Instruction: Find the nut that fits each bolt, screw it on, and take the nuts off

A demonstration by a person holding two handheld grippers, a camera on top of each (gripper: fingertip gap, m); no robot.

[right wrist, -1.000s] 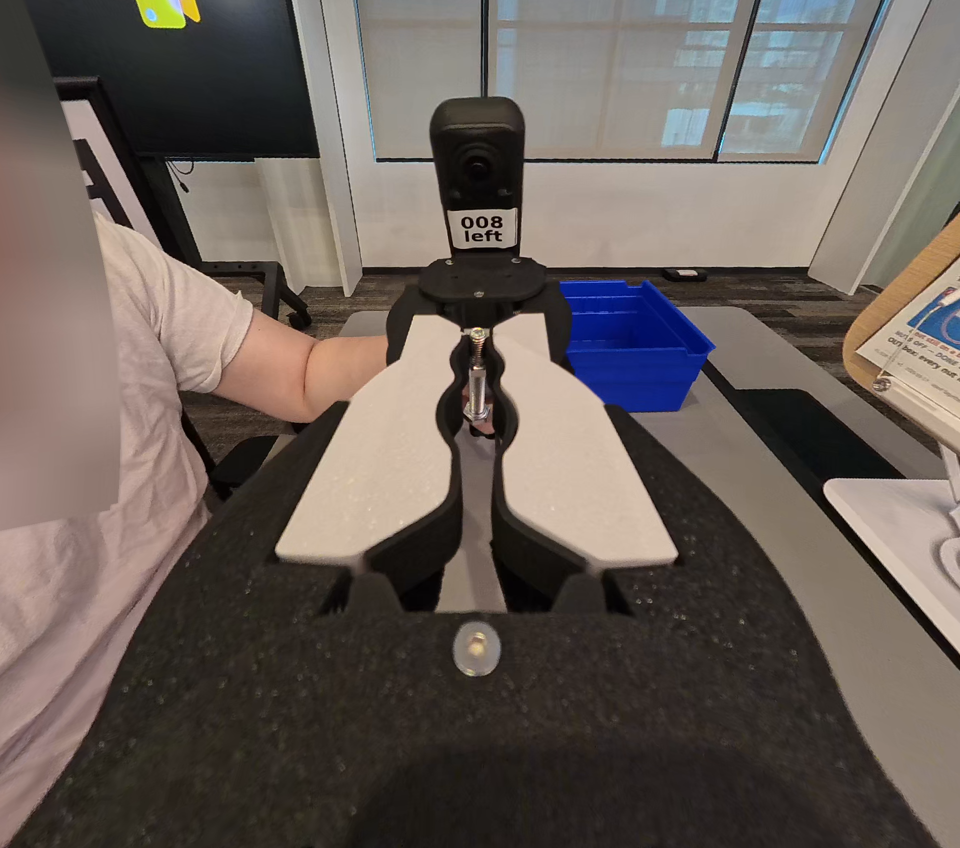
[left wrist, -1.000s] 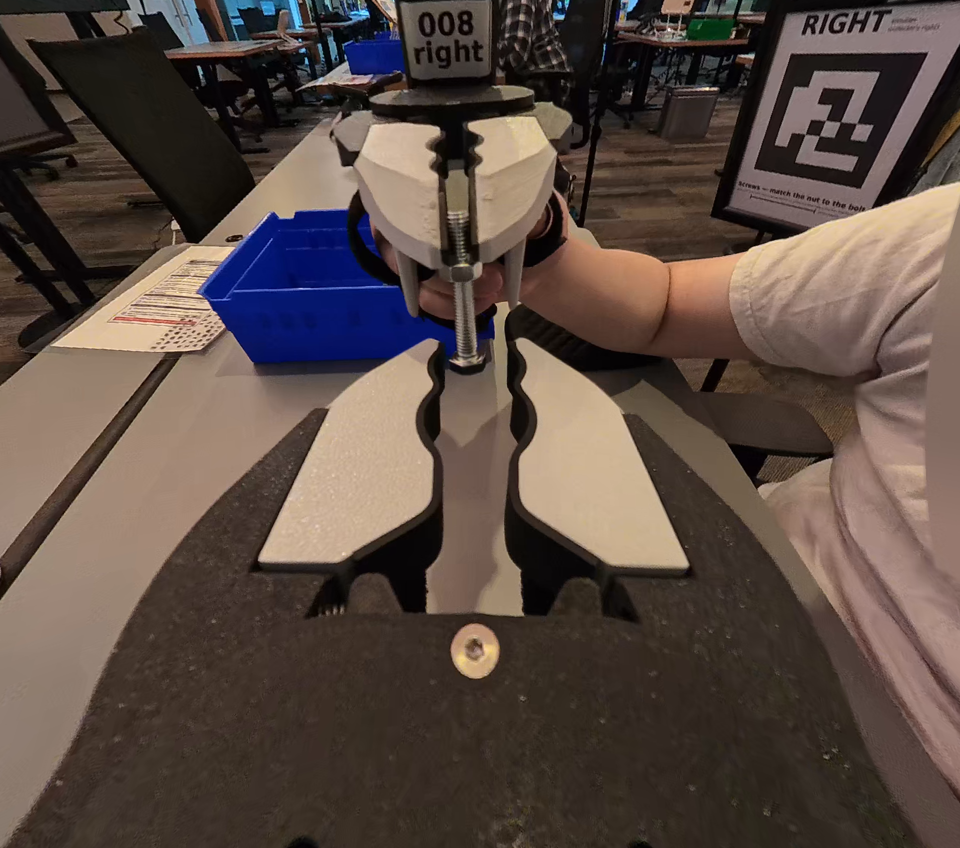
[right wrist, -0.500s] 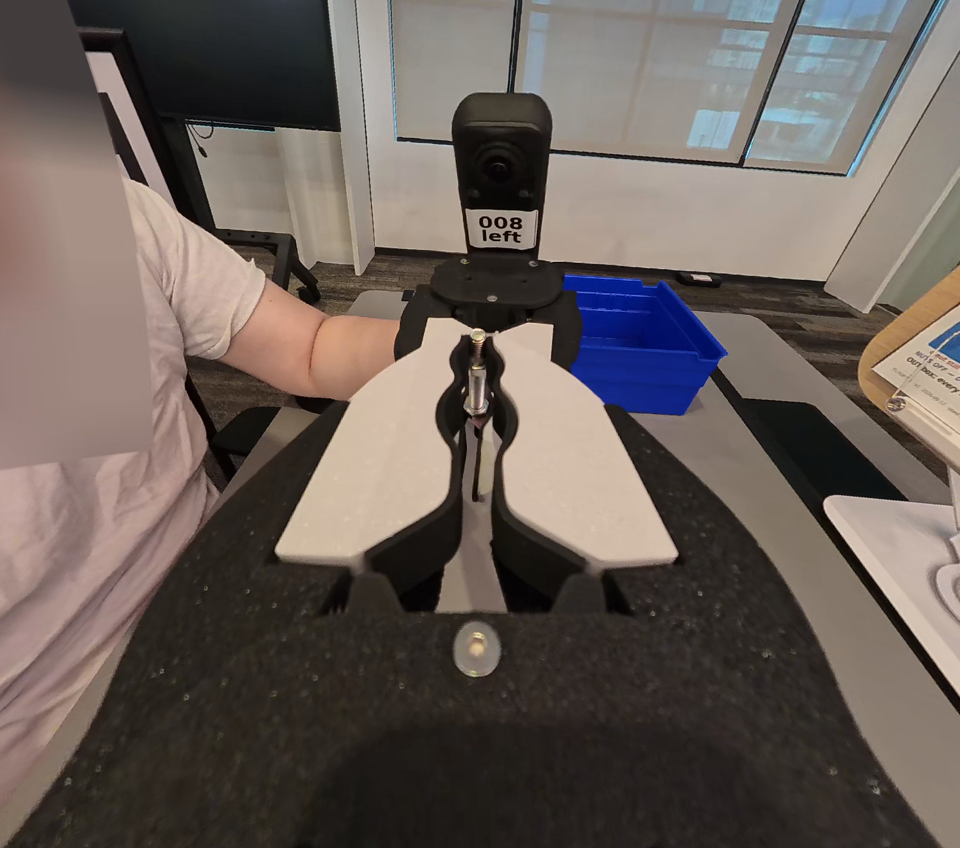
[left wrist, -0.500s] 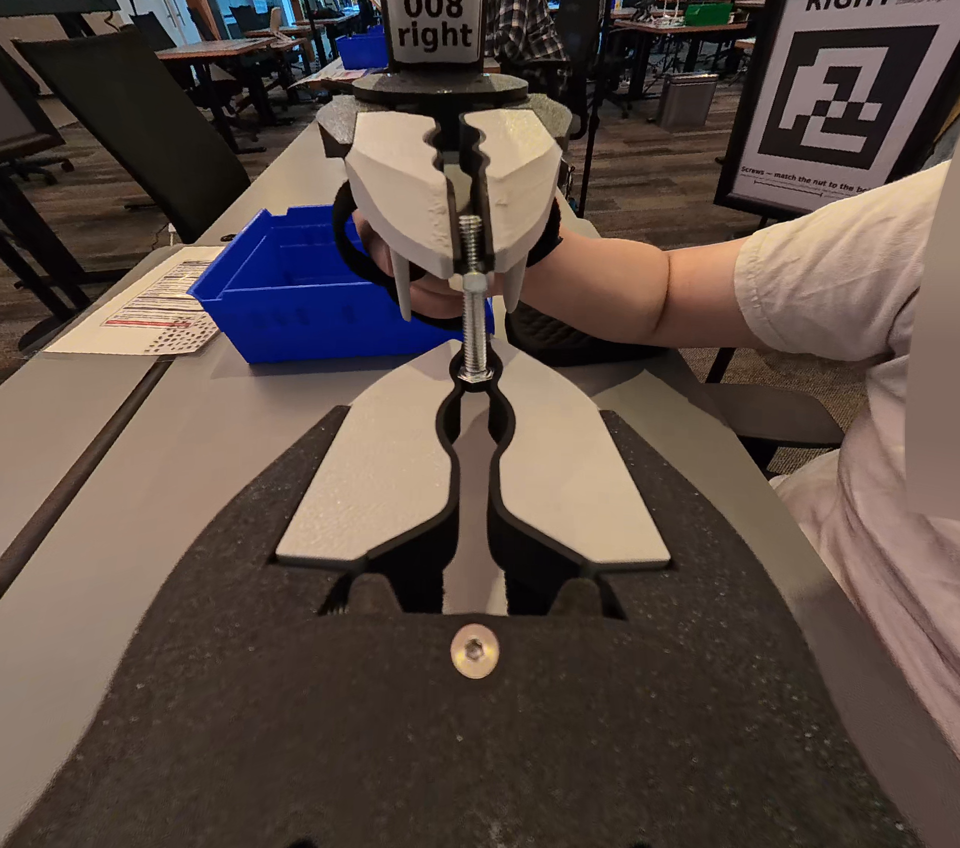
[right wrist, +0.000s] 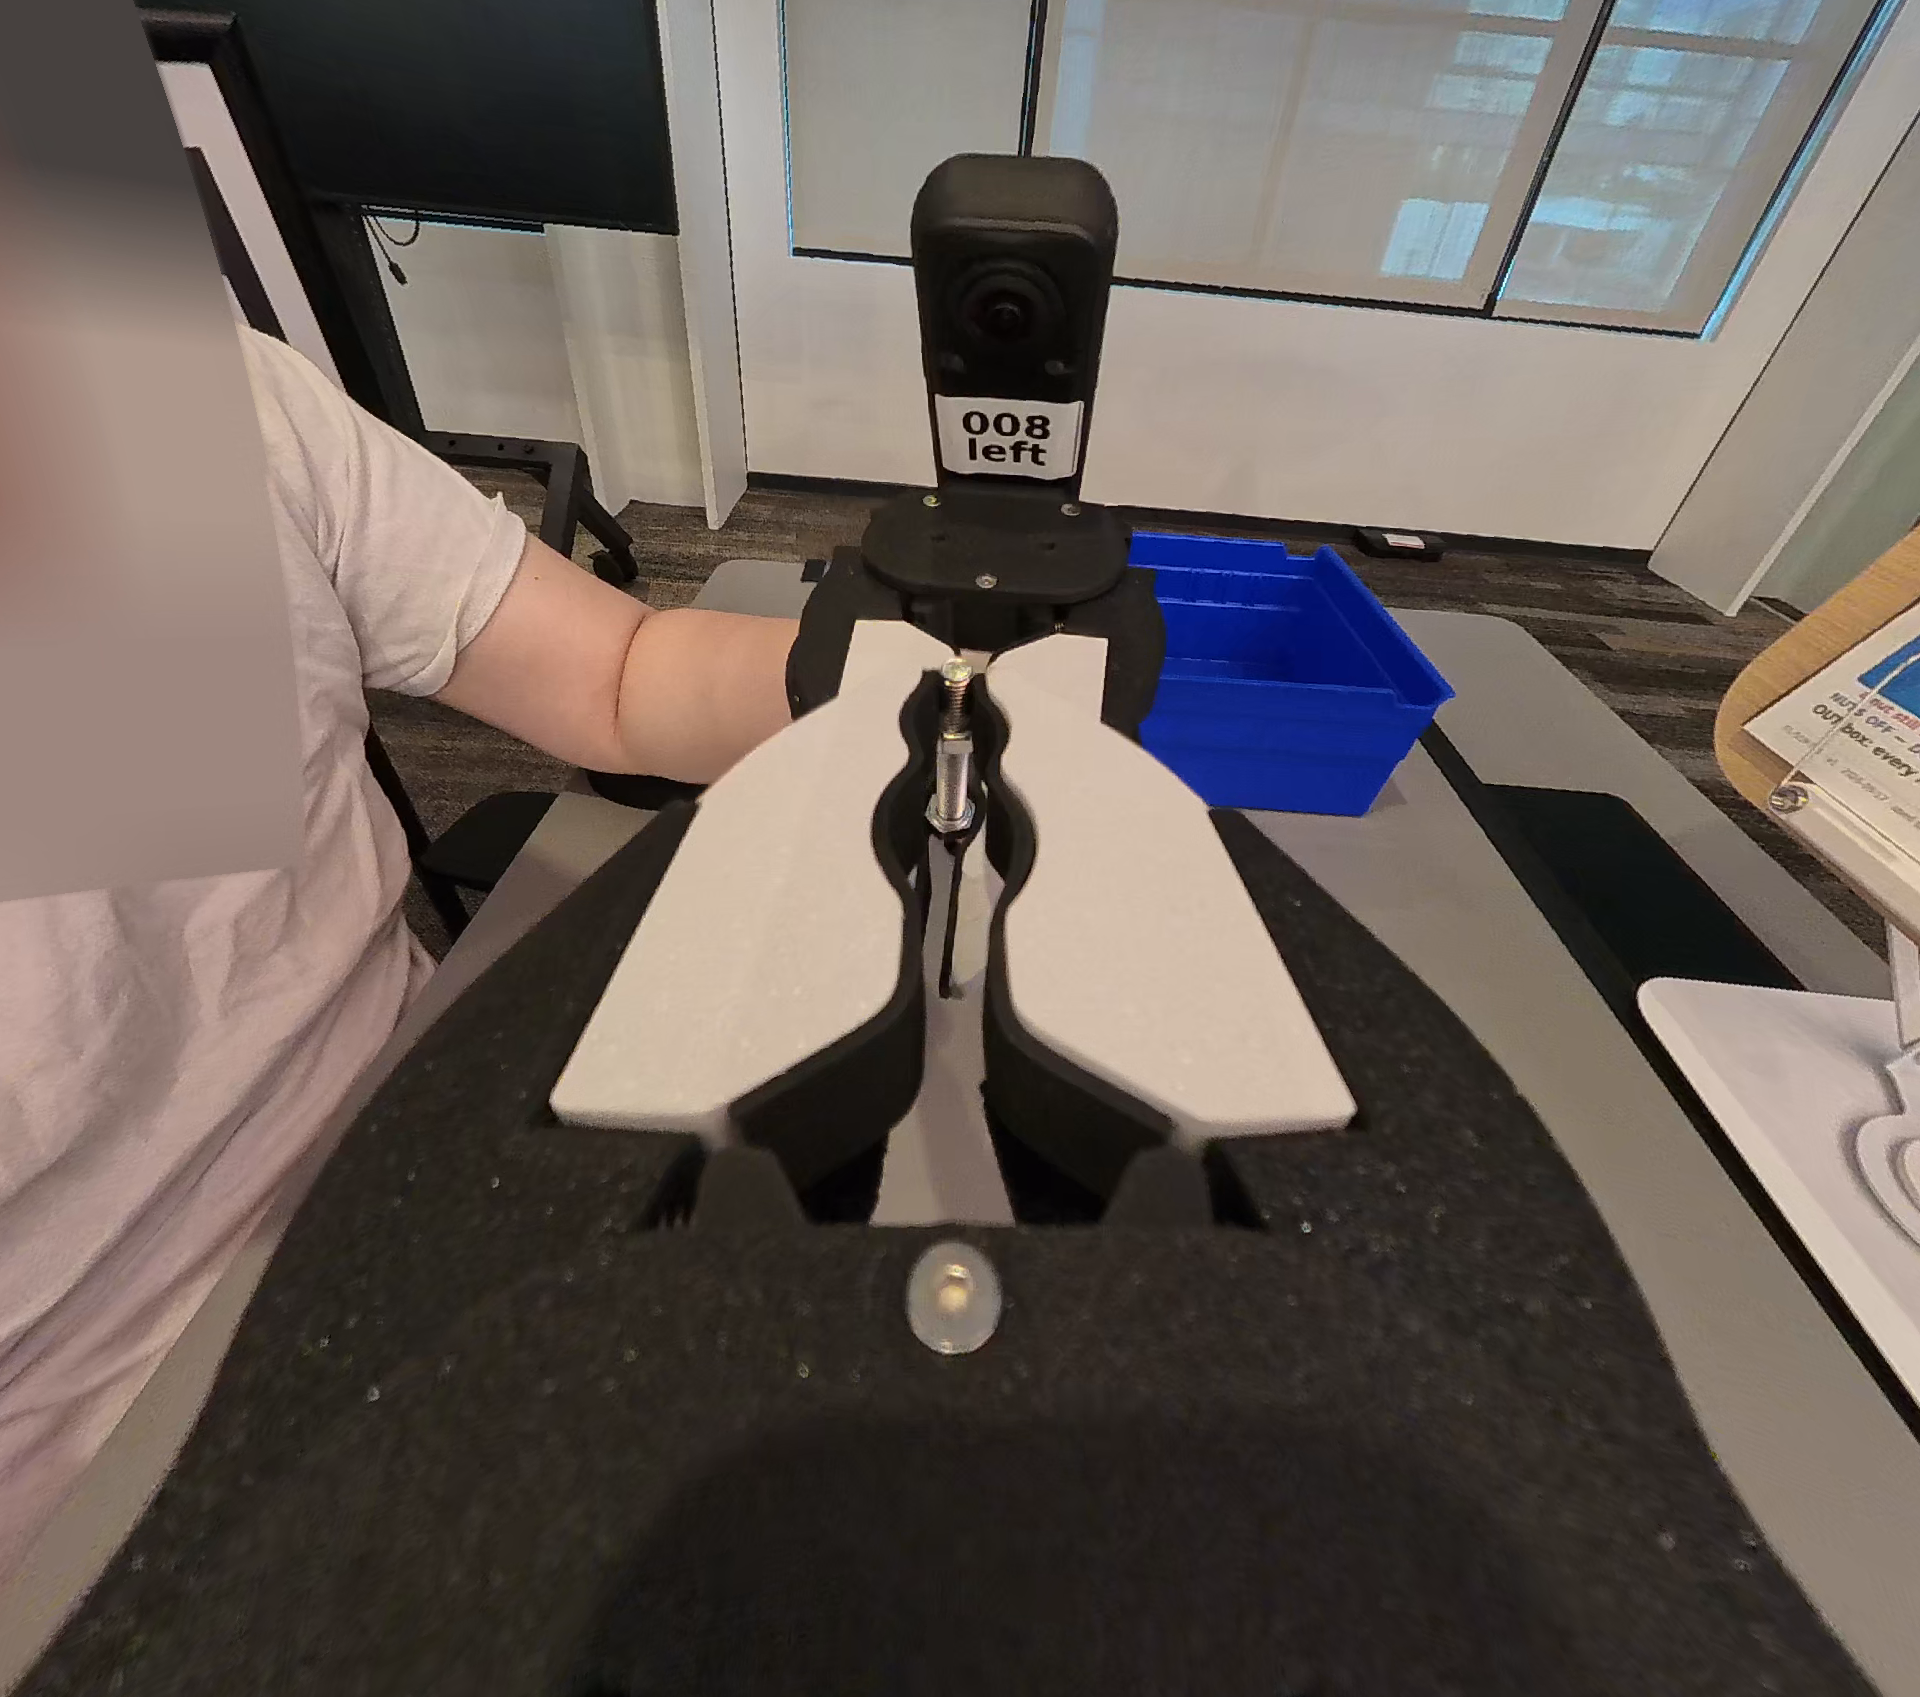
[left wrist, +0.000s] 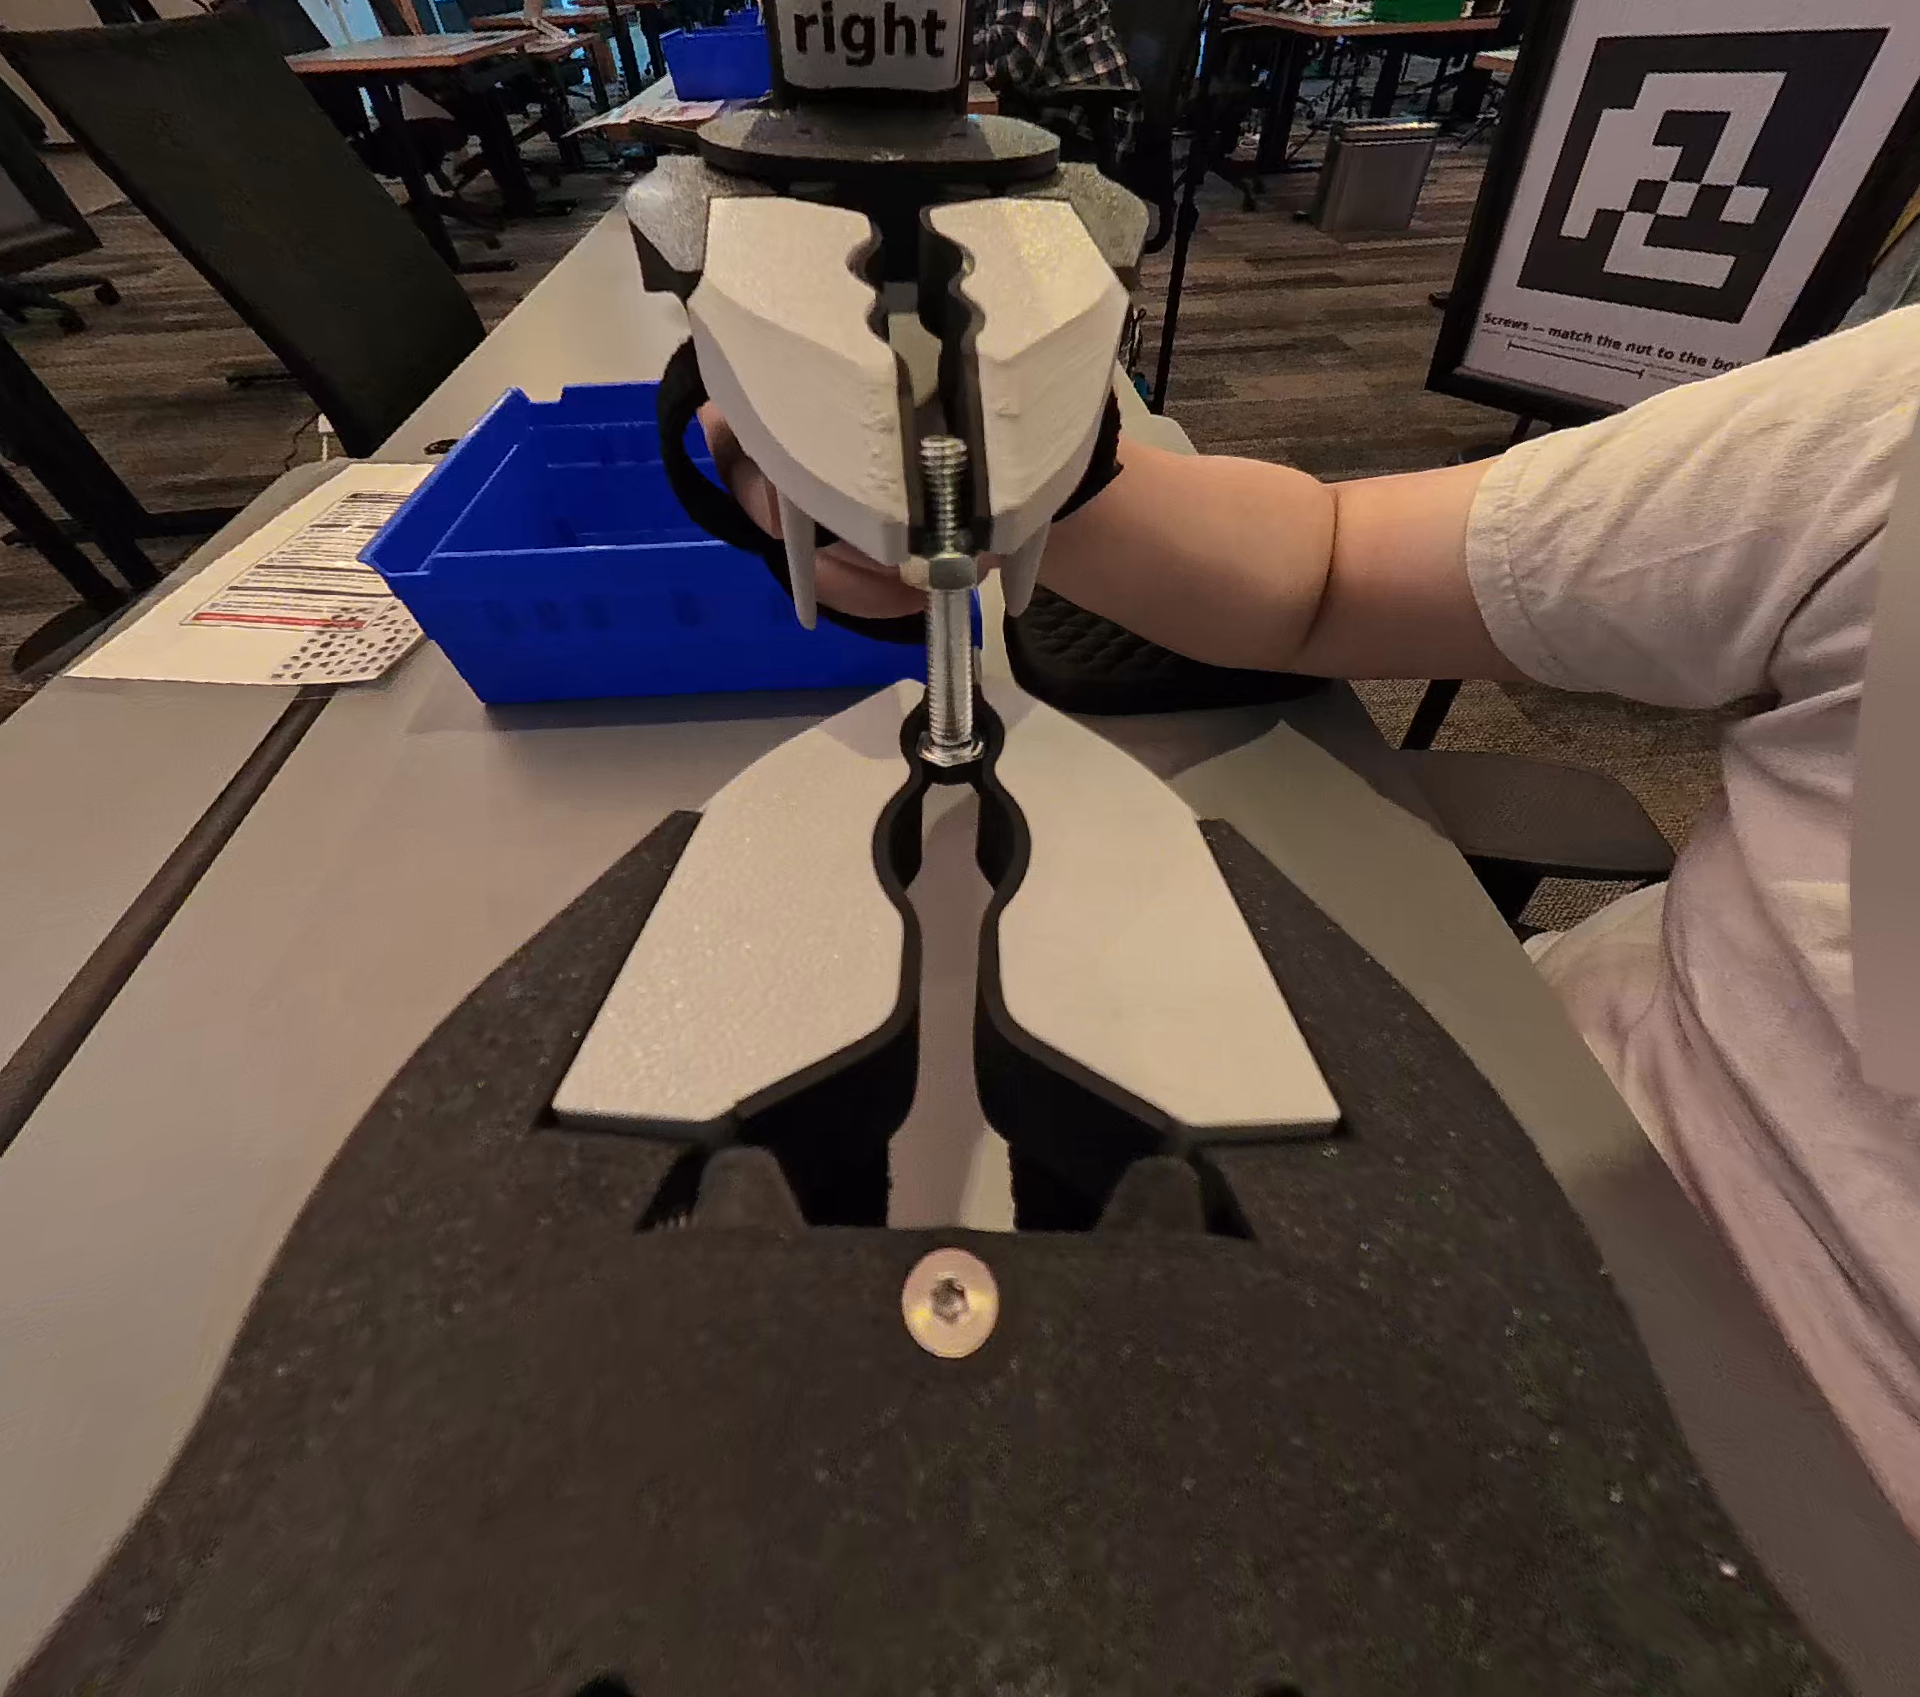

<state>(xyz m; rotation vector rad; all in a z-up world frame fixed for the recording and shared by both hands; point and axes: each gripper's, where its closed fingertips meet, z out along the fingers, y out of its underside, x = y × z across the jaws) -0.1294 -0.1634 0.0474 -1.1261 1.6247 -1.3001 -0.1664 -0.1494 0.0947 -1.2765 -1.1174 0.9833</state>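
Note:
A silver bolt (left wrist: 948, 660) spans the gap between my two grippers, above the grey table (left wrist: 312, 868). My left gripper (left wrist: 951, 748) is shut, its tips pinching the hex nut (left wrist: 952, 747) at the bolt's near end. The right gripper (left wrist: 940, 546) faces me, shut on the bolt's other end, with a second nut (left wrist: 940, 573) at its tips. In the right wrist view the bolt (right wrist: 951, 712) lies between the right gripper's (right wrist: 954, 697) fingers, the second nut (right wrist: 952, 754) partway along it. The left gripper (right wrist: 961, 660) holds its far end.
An open blue bin (left wrist: 623, 587) stands on the table behind the grippers; it also shows in the right wrist view (right wrist: 1278, 712). A printed sheet (left wrist: 281, 608) lies left of it. A framed marker sign (left wrist: 1694, 172) stands at the right. The person's arm (left wrist: 1299, 567) reaches in from the right. Tip to tip, the grippers are about 6 cm apart.
My left gripper was open a second ago and has closed on the nut at the bolt's end. The right gripper kept its hold on the bolt, which now stands closer.

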